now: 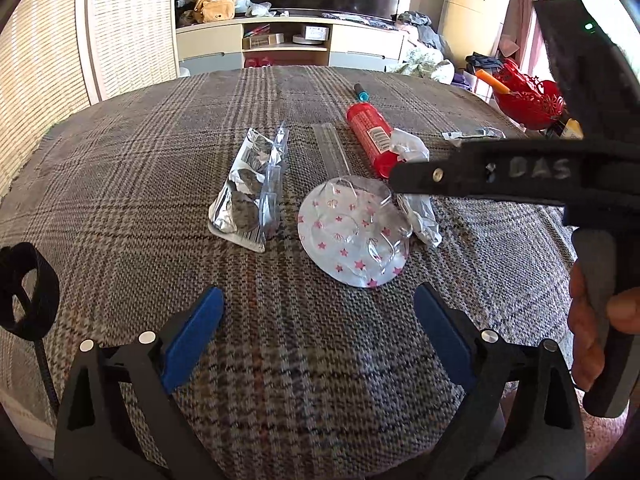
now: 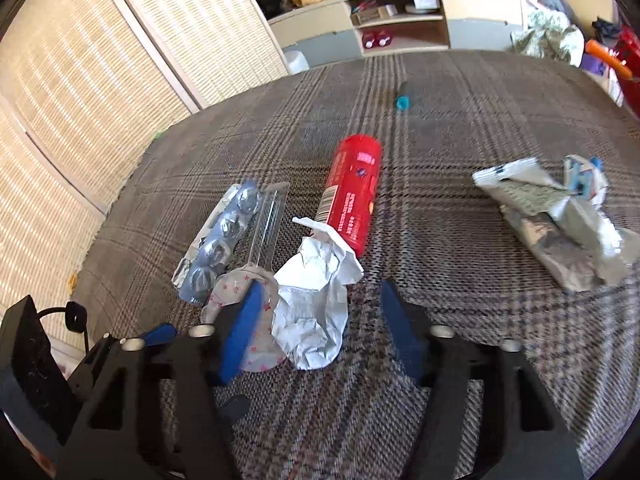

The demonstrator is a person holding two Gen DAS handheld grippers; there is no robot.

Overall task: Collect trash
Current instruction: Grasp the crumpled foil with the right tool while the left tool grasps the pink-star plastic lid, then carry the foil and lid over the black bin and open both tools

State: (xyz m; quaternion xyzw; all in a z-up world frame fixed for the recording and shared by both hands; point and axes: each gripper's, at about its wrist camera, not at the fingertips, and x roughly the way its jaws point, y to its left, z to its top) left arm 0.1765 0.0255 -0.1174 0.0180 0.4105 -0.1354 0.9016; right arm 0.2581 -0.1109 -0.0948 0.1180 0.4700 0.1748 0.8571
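The crumpled wrapper [image 2: 316, 308] lies on the plaid cloth [image 2: 460, 320], touching the red tube [image 2: 352, 192] and star lid [image 1: 354, 232]. Right gripper [image 2: 320, 328] hovers over it, fingers wide. Left gripper [image 1: 320, 336] hovers nearby, fingers wide, empty.

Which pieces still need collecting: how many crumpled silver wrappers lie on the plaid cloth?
2. One crumpled silver foil wrapper lies between the right gripper fingers, beside the red tube; a larger crumpled silver wrapper lies far right. Others may be hidden.
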